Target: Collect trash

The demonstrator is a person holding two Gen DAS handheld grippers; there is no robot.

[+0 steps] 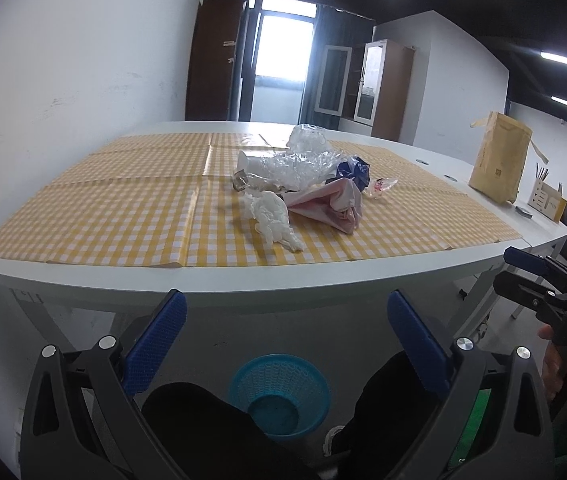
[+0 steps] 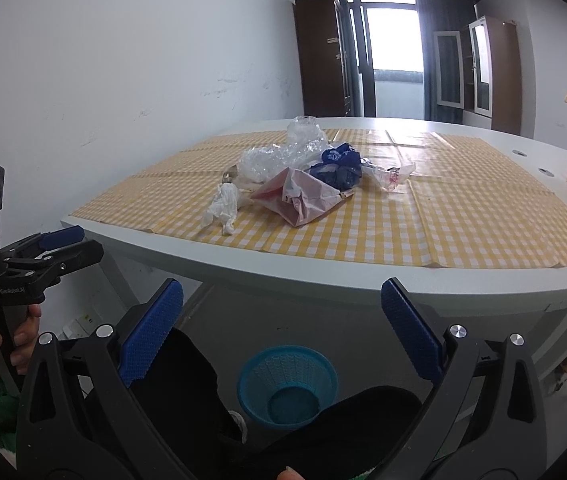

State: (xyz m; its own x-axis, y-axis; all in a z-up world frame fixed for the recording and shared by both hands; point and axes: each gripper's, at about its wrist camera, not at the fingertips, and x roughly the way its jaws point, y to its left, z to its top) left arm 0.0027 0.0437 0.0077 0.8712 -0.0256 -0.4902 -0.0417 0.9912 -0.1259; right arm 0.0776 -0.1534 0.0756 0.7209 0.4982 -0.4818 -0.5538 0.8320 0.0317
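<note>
The trash pile (image 1: 303,184) sits on the yellow checked cloth (image 1: 123,220), roughly midway between the table's (image 1: 243,280) left and right edges and set back from its near edge. Its nearest piece is a crumpled white tissue (image 1: 273,220), whose long axis runs from the pile toward the near edge; just beside it lies a pink paper wrapper (image 1: 331,208), with clear plastic film (image 1: 299,160) and a dark blue wad (image 1: 353,170) behind.

Both grippers hang below and short of the table's near edge, so the pile lies ahead of and above them. The left gripper (image 1: 283,344) has its jaws wide apart and empty; the right gripper (image 2: 281,336) likewise. The tissue lies almost straight ahead of the left jaws, while from the right it sits off to the left, so the left hand looks the nearer for it and the right for the wrapper.

A blue basket (image 1: 279,392) stands on the floor under the table, between the person's legs.

Only the left wrist view shows the whole brown paper bag (image 1: 499,156) near the table's right edge, and a small card holder (image 1: 547,200) beyond it.
</note>
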